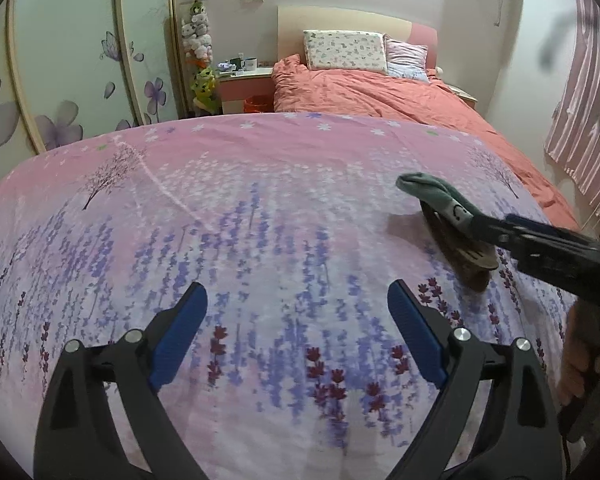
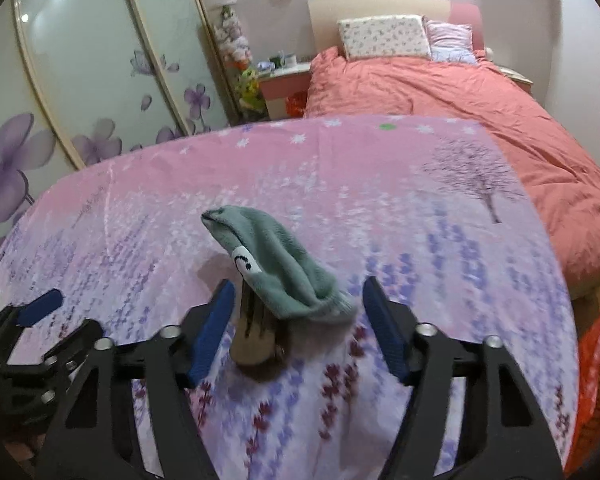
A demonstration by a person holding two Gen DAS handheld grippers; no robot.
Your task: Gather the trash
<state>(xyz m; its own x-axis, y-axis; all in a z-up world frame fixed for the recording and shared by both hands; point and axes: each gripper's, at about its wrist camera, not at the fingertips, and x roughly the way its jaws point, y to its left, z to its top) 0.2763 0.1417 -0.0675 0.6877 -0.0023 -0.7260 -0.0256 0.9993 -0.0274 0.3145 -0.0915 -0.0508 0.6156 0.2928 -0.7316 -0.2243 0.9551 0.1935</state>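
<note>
A grey-green sock (image 2: 278, 264) with a small face print is stretched over a brown wooden foot form (image 2: 254, 336) that rests on the pink and purple floral bedspread (image 2: 380, 208). My right gripper (image 2: 298, 320) is open, its blue pads on either side of the sock's lower end, apart from it. In the left wrist view the sock (image 1: 432, 194) and form (image 1: 466, 254) lie at the right, with the right gripper reaching in beside them. My left gripper (image 1: 298, 330) is open and empty above the bedspread (image 1: 240, 220), left of the sock.
A coral duvet (image 2: 460, 96) and two pillows (image 2: 384, 36) lie at the far end of the bed. A bedside table (image 2: 286, 80) with cups stands beside wardrobe doors (image 2: 100, 80). A red mesh basket (image 2: 598, 380) sits at the right edge.
</note>
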